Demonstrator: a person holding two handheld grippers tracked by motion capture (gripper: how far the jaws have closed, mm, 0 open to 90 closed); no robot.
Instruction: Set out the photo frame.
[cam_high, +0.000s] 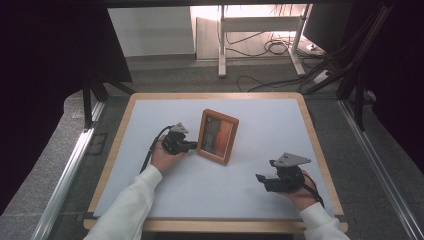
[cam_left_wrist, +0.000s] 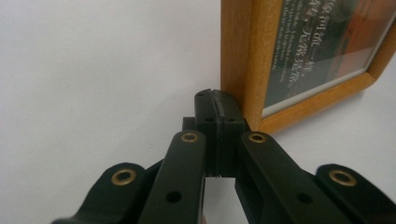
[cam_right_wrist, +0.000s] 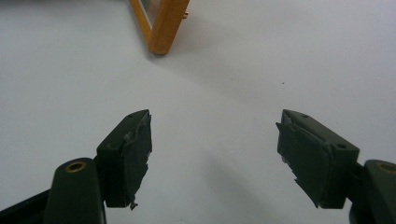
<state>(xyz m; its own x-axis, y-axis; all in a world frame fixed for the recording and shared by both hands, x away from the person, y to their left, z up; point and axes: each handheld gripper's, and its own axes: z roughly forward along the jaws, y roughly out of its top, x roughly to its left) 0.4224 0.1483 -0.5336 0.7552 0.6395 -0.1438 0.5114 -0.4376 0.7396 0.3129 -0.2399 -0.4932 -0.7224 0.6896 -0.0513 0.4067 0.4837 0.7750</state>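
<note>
Wooden: one frame (cam_high: 217, 136), two tongs (cam_high: 192, 145) (cam_high: 260, 180).

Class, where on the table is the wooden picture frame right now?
In the high view the picture frame stands near the middle of the white table, with the left gripper at its left edge.

The high view looks forward and down over the whole desk (cam_high: 280, 120), while the left tool's camera sits close against the picture frame (cam_left_wrist: 243, 56) and the right tool's camera sees its corner from farther off.
</note>
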